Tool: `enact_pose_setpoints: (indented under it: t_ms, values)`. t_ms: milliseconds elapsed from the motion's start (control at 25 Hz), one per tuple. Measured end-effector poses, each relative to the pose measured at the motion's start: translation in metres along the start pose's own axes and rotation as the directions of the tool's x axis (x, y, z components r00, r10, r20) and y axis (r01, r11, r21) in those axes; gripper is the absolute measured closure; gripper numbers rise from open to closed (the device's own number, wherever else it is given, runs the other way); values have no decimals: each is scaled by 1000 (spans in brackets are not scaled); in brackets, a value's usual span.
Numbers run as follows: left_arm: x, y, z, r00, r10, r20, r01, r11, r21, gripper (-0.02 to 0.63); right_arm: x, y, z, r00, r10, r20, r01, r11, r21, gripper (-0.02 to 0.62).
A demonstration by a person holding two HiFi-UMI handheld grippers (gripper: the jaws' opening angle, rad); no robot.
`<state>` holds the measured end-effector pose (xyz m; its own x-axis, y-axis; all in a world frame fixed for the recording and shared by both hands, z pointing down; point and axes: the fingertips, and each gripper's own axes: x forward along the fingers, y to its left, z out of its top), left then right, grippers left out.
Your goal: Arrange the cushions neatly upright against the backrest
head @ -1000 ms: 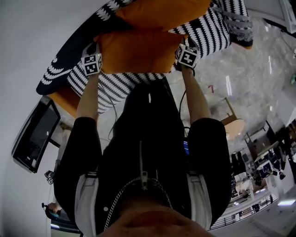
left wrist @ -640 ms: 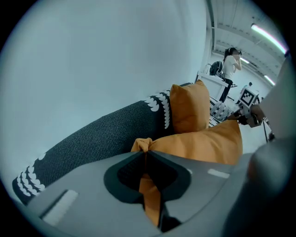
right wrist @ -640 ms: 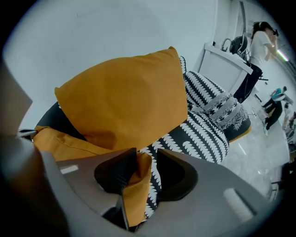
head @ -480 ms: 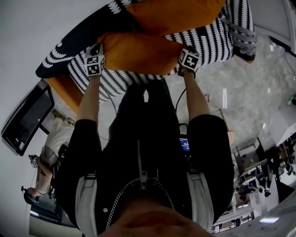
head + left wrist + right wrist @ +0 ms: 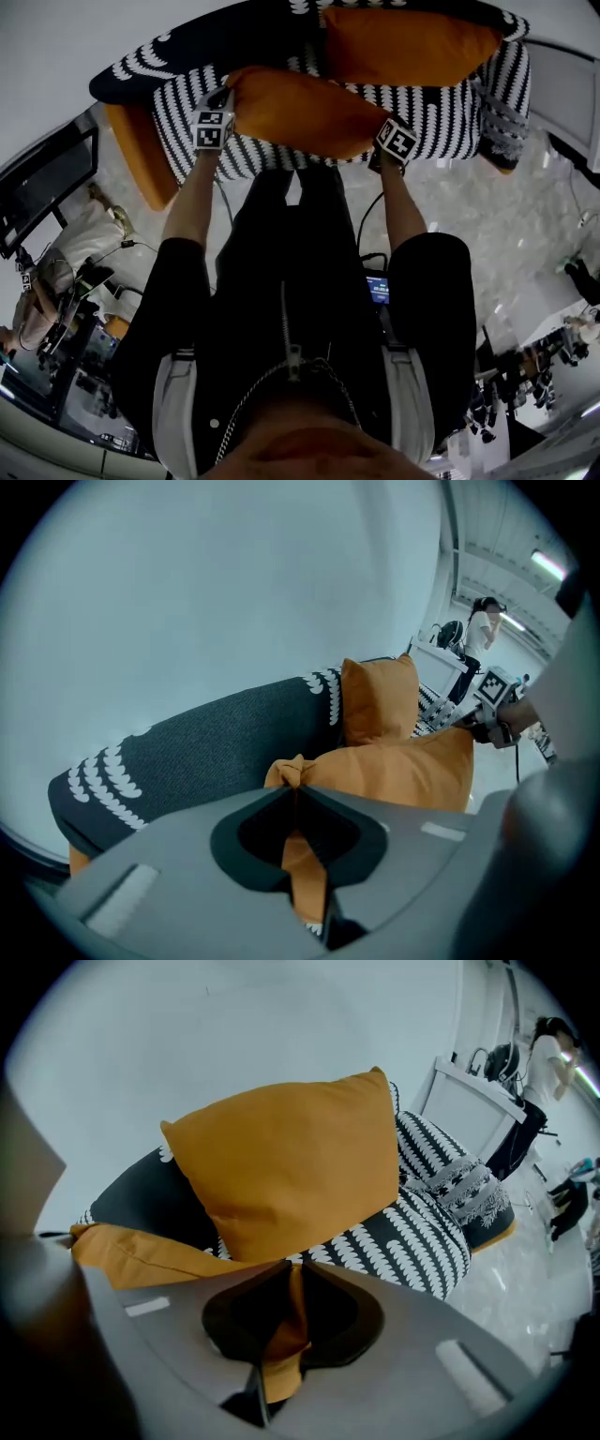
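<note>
An orange cushion (image 5: 300,112) hangs between my two grippers over the black-and-white patterned sofa seat (image 5: 441,103). My left gripper (image 5: 223,101) is shut on its left corner, and the fabric shows pinched in the jaws (image 5: 295,794). My right gripper (image 5: 384,129) holds the right corner; its jaws are closing, with the orange fabric pressed between them (image 5: 289,1279). A second orange cushion (image 5: 403,47) stands upright against the dark backrest (image 5: 234,28), just behind the held one. It is also seen in the right gripper view (image 5: 291,1166).
A grey patterned throw (image 5: 502,131) lies on the sofa's right end. An orange side piece (image 5: 141,155) stands at the sofa's left end, with a dark screen (image 5: 42,187) beyond it. A person (image 5: 56,272) sits on the floor at left. A white cabinet (image 5: 469,1101) stands right of the sofa.
The head view has swung, so the sofa now lies more level across the top. The held cushion has tilted, its right end lower, and sits closer below the upright cushion.
</note>
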<state>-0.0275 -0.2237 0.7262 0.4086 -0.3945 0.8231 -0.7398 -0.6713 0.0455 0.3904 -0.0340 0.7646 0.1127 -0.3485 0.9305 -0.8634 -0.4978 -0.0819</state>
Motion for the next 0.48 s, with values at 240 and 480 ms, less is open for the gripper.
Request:
enact_pose_setpoints:
  t_ms: [240,480]
  values:
    - [-43,13,-54,998,8,65,-2,995,-95,581,-19,34,-13,999,-29,39,31,998,-54,560]
    - [-79,26,-76,991,9,136,13,987,-163,582,-39,56,-26,994,-85,74,92,990,-107,561]
